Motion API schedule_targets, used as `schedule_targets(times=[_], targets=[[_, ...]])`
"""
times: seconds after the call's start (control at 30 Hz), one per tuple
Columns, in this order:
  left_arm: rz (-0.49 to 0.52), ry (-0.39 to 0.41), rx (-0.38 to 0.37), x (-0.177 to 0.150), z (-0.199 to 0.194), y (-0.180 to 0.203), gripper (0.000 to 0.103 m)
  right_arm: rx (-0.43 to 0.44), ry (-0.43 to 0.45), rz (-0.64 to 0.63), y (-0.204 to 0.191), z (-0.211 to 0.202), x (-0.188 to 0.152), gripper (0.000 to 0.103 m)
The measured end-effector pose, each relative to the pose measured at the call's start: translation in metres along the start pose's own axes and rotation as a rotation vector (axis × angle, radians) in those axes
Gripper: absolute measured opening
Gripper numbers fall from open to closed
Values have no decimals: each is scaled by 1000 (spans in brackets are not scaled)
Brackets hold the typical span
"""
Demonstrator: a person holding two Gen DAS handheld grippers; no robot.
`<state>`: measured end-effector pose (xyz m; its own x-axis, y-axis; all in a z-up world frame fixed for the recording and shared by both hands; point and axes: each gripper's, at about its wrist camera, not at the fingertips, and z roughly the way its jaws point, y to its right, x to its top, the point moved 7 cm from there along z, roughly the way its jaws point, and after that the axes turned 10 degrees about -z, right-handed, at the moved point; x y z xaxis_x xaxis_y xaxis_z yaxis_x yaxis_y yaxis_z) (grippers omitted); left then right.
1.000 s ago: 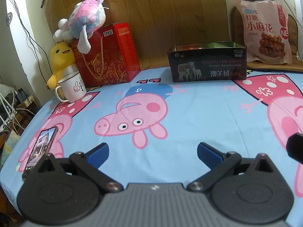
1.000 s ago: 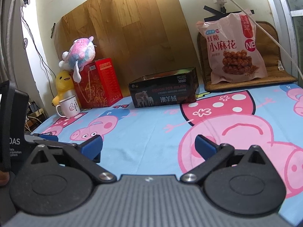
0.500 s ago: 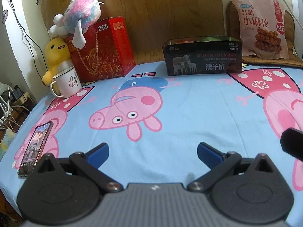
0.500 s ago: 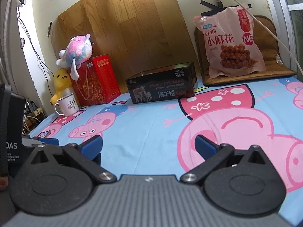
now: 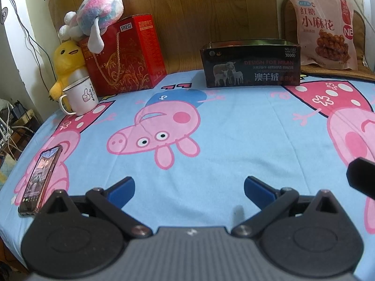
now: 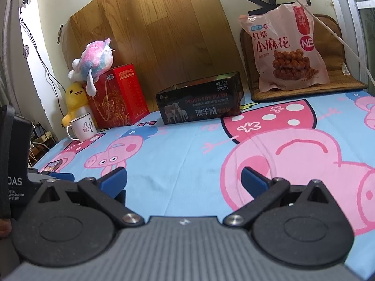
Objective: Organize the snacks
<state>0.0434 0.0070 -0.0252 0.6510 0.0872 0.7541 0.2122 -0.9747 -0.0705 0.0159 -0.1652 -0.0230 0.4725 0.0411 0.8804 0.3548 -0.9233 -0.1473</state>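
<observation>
A pink snack bag (image 5: 324, 27) (image 6: 289, 49) printed with fried dough twists leans upright at the back right, on a brown mat. An open-topped dark tin box (image 5: 250, 66) (image 6: 201, 104) stands at the back middle of the bed. A red gift box (image 5: 126, 56) (image 6: 118, 98) stands to its left. My left gripper (image 5: 189, 188) hovers open over the blue cartoon sheet with nothing between its blue pads. My right gripper (image 6: 184, 179) is open too, low over the sheet, empty. Both are far from the bag and boxes.
A pastel plush (image 5: 98, 21) lies on the red box, a yellow duck plush (image 5: 64, 63) and a white mug (image 5: 80, 96) beside it. A phone (image 5: 41, 175) lies near the left edge. The left gripper's body (image 6: 14, 164) shows in the right wrist view.
Both views have shifted slightly; the left gripper tilted and the far objects sit a little differently in frame. Both grippers stay open and empty.
</observation>
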Motion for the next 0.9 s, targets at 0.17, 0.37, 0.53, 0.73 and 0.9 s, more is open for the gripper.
schedule_targets(times=[0.17,0.37,0.53,0.73,0.9], targets=[[-1,-3,-6,-2,0,2,103,0,1,0,0,0,0,103],[4,-6,-8,-2,0,2,103,1,1,-1,0,0,0,103],[4,-3,-5,-2,-1,2,103,-1,1,0,-1,0,1,103],[3,-1,-5,-1,-1,2,103,-1,0,0,-1,0,1,103],[0,4,-15,-1,-1,3,103,-2,1,-4,-1,1,1,103]])
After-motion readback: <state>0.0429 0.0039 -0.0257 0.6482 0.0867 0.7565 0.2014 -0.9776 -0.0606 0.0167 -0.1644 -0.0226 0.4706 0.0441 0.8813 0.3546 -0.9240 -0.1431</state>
